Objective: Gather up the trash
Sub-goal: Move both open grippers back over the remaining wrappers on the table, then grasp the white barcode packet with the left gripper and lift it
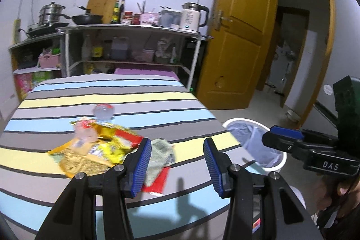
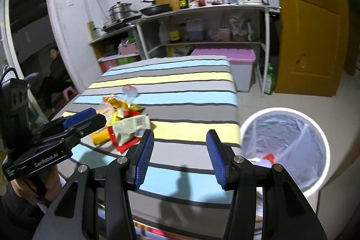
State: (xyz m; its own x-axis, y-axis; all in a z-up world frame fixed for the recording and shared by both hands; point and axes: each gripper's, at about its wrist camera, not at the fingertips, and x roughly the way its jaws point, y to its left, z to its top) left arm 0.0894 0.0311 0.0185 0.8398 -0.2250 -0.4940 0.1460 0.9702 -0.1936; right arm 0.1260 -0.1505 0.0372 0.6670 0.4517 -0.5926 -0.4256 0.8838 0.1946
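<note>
A pile of trash lies on the striped cloth (image 1: 135, 100): yellow and red snack wrappers (image 1: 96, 150), a pale green wrapper (image 1: 160, 154) and a clear plastic bottle (image 1: 103, 113). My left gripper (image 1: 177, 145) hovers open just right of the pile, with nothing between its fingers. My right gripper (image 2: 180, 138) is also open and empty, over the cloth's near edge between the wrappers (image 2: 121, 109) and the bin. The white bin (image 2: 281, 109), lined with a clear bag, stands on the floor to the right with a red scrap (image 2: 268, 158) inside. Each gripper shows in the other's view: the right gripper (image 1: 283, 134), the left gripper (image 2: 83, 118).
Behind the striped surface stands a shelf unit (image 1: 135, 26) with pans, bottles and a kettle (image 1: 191, 17). A pink-lidded storage box (image 2: 225, 53) and a green bottle (image 2: 270, 80) sit on the floor by the open yellow door (image 1: 238, 37). A person (image 2: 55, 73) sits in the left doorway.
</note>
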